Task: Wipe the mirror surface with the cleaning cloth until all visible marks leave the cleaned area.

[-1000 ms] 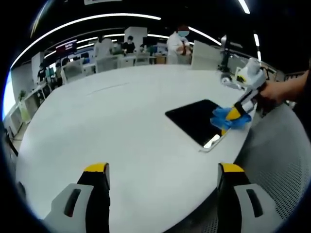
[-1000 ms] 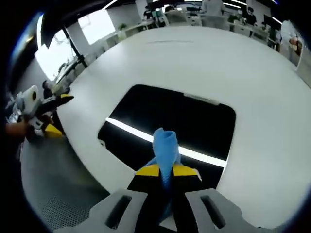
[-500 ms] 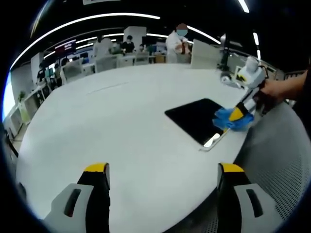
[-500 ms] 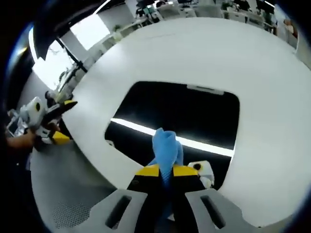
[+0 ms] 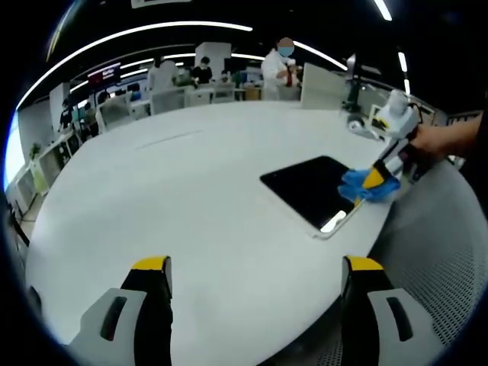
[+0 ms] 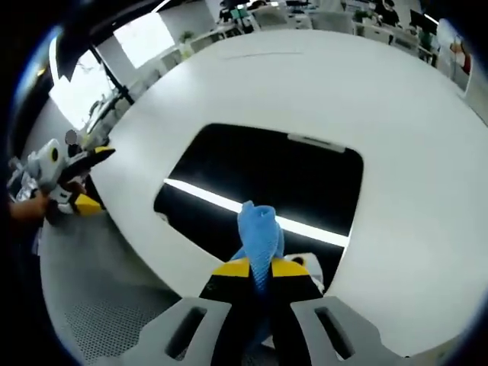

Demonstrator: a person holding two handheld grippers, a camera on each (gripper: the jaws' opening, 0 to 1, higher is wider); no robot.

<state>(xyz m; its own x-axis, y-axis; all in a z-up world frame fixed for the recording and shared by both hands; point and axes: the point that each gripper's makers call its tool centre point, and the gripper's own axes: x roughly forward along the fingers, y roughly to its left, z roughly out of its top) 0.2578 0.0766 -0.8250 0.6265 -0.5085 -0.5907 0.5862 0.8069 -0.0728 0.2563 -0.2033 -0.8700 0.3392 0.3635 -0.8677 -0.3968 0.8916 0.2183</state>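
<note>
Nearest in the right gripper view: right gripper point(image 6: 259, 268), yellow-tipped jaws pressed together on a crumpled blue cleaning cloth point(image 6: 259, 232), cloth bunched up above the jaw tips. Just beyond, a flat dark rectangular mirror with rounded corners point(image 6: 282, 171), lying on a broad white round table point(image 6: 381, 114) close to the table's near edge; a bright strip of ceiling light reflected across the glass. Cloth over the mirror's near edge, contact with the glass not clear from here. Off to the left, past the table edge, the left gripper point(image 6: 88, 162) held by a hand point(image 6: 27, 206) above a grey perforated surface point(image 6: 114, 305).

Nearest in the left gripper view: left gripper point(image 5: 259, 267), black yellow-tipped jaws spread wide apart, nothing between them, bare table point(image 5: 191, 198) ahead. Further out to the right, the mirror point(image 5: 309, 187) near the table's edge, the cloth point(image 5: 366, 185) down on its far right corner under the right gripper point(image 5: 375, 177), a hand point(image 5: 435, 141) behind it. Nothing lying between left gripper and mirror. Farthest back: a white board point(image 5: 324, 85) standing at the table's far rim, office desks and chairs point(image 5: 183, 95), several people standing point(image 5: 278, 69), long ceiling light strips point(image 5: 137, 34).
</note>
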